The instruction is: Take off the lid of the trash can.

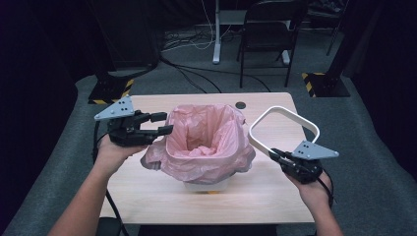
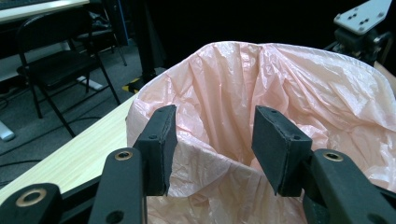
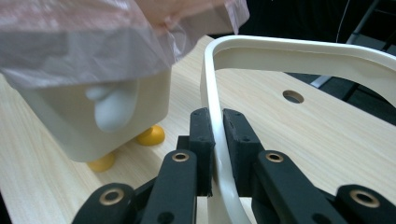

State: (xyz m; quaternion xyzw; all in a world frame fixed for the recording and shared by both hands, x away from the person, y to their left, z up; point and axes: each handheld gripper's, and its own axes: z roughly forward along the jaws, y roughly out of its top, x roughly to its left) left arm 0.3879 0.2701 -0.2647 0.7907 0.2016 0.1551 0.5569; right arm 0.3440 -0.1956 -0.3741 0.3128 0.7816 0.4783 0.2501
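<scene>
High view had the small white bin [image 1: 209, 184] standing near the middle of the wooden table [image 1: 265, 196], lined with a pink plastic bag [image 1: 206, 140] whose edges were folded down over the rim and hung loose round the outside. The left gripper [image 1: 164, 124] was held at the bag's left edge, its jaws spread wide with nothing between them; from the left gripper view the two black pads [image 2: 161, 144] stood either side of the bag's near rim without pinching it. The right gripper [image 1: 274, 154] sat just right of the bin, jaws closed narrow on the near corner of a white rounded-square ring [image 1: 284, 110]. That ring was tilted up off the table, beside the bag and not over it. From the right gripper view the ring's thin wall [image 3: 215, 121] was clamped between the pads, and the bin's little yellow feet [image 3: 149, 135] showed resting on the tabletop.
</scene>
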